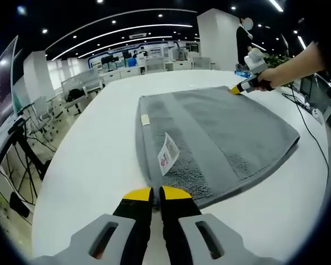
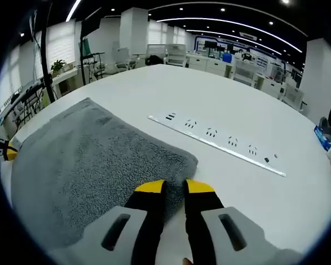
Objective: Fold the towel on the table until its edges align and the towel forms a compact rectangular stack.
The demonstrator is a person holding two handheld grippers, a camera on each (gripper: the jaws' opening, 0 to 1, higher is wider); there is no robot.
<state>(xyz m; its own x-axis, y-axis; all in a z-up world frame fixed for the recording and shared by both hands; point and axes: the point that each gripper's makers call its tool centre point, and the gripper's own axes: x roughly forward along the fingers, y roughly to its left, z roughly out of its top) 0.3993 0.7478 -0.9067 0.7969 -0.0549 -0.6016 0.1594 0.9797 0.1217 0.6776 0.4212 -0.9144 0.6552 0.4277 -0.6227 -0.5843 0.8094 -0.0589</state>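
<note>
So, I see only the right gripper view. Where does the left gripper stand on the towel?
Observer: The left gripper is at the near edge of the towel, its tongs almost together. Whether they grip it, I cannot tell.
Operator: Has the towel any label?
Observer: Yes, a white tag with red print lies on it, close to that edge.
Operator: And how does my gripper look from there?
Observer: The right gripper has its tips at the far corner, held by a hand.
</note>
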